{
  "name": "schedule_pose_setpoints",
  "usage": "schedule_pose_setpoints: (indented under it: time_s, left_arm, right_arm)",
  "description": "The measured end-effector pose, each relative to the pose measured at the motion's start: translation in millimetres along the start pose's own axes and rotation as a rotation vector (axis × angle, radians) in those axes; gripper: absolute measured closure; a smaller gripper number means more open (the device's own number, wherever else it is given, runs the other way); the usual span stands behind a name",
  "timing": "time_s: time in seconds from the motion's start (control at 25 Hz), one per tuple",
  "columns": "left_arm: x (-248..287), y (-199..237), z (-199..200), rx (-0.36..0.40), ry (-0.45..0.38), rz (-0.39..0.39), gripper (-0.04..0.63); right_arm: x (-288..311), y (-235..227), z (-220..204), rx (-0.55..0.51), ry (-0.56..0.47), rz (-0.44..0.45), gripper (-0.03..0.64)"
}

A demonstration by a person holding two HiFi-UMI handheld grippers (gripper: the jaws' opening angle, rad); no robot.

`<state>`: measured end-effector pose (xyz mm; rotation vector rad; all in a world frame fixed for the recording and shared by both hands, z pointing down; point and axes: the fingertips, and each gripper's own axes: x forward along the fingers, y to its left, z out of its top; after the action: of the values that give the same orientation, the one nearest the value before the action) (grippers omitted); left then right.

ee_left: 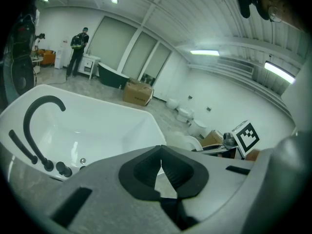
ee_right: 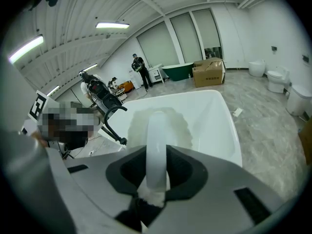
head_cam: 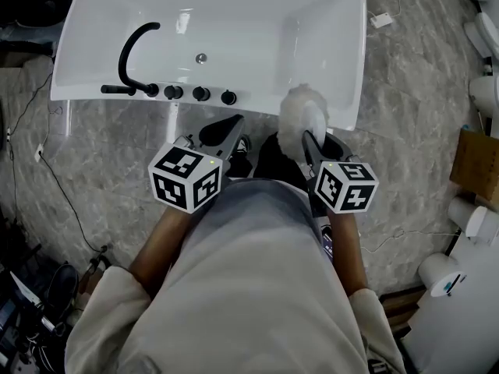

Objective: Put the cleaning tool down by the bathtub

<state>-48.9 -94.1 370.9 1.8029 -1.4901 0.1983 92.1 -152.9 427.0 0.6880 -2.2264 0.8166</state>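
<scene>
- Gripping the cleaning tool (ee_right: 157,130), your right gripper (ee_right: 157,155) has its fingers (ee_right: 183,172) clenched on the white handle, one dark pad on each side.
- The handle runs straight out between those fingers and away from you. The fluffy white head sits beyond the fingertips, and a small tuft of white fluff shows behind the pads, deep in the grip.
- Seen from your head view, the fluffy head hangs over the near rim of the bathtub (head_cam: 343,22), toward its right end. The tool is held up in the air, clear of the grey marbled floor (head_cam: 413,100).
- Your left gripper (ee_left: 161,152) is clenched on nothing. Its fingertips meet at the front, leaving only a small gap behind them through which the white tub shows.
- That left gripper points at the near rim, just right of the row of black knobs (head_cam: 201,93) and the curved black faucet (head_cam: 129,53). It is to the left of the tool and does not touch it.
- You stand close against the tub's near side, with both grippers out in front of you and side by side.
</scene>
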Motion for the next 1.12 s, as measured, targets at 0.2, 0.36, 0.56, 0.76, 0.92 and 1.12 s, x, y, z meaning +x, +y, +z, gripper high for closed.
schedule_pose_setpoints:
  time_s: [0.2,0.36,0.56,0.76,0.92,1.12]
  left_arm:
    - [-0.4,4.8,-2.0,-0.029,-0.008,0.011,0.588]
    - [-1.4,3.4,-3.8,-0.037,-0.009,0.02,0.588]
    - [-4.4,9.2,-4.2,-0.06,-0.014,0.036,0.588]
    - [-6.4,11.9,-7.3,-0.076,-0.01,0.051,0.588]
    - [-8.5,17.6,-11.5,-0.129,-0.016,0.073,0.588]
    - [-13.5,22.6,-15.2,-0.14,-0.014,0.098,0.588]
  right_arm:
    - [16.7,-2.5,-7.3,-0.028,0.043,0.015,0.537]
    - [25.9,-6.3,-15.6,-0.042,0.083,0.023,0.537]
    - [39.5,-8.6,-21.1,-0.059,0.124,0.034,0.537]
    - [50.7,-16.0,-28.5,-0.068,0.166,0.043,0.537]
    - [59.6,-24.5,-34.1,-0.075,0.199,0.042,0.537]
    - [72.8,-29.6,-39.7,-0.096,0.239,0.054,0.537]
